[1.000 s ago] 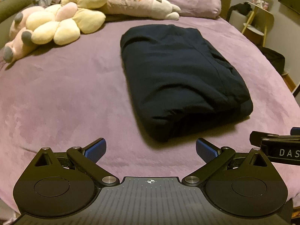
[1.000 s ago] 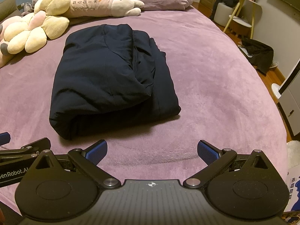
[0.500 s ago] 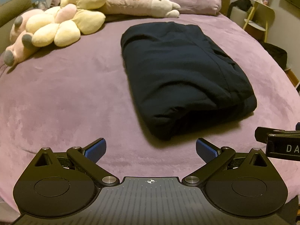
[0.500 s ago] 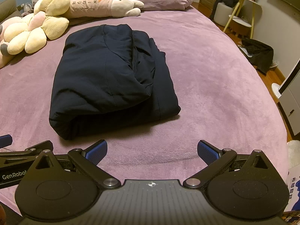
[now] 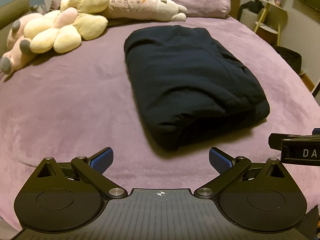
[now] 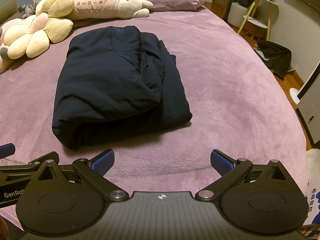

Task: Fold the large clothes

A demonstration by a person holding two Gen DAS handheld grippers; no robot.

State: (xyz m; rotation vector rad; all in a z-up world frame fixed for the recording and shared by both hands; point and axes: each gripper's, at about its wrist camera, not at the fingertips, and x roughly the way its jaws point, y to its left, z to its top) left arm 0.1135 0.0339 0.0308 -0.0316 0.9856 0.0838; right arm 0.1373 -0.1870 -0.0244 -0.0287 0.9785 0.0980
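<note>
A dark navy garment [image 5: 192,84] lies folded into a thick, rounded rectangle near the middle of the bed [image 5: 60,104], resting on the purple plush cover with its bulky folded edge toward the near side. From the right wrist view the same garment [image 6: 118,88] shows an upper layer lapped over a flatter lower layer that sticks out along its right side. The left gripper [image 5: 161,158] hangs over the near edge of the bed with its blue-padded fingers [image 5: 102,159] spread wide and nothing between them, short of the garment and not touching it. The right gripper [image 6: 162,160] sits just beside it, equally spread and empty, its pads [image 6: 221,161] above bare cover in front of the garment's near right corner. Each tool shows at the edge of the other's view. At the head of the bed a yellow flower-shaped cushion [image 5: 66,28] lies against a long pink plush rabbit [image 6: 112,8], with a purple pillow [image 5: 192,0] behind them, all well apart from the garment. Off the right side, a dark heap of cloth [image 6: 276,56] lies on the wooden floor near a small white side table [image 6: 258,22].
</note>
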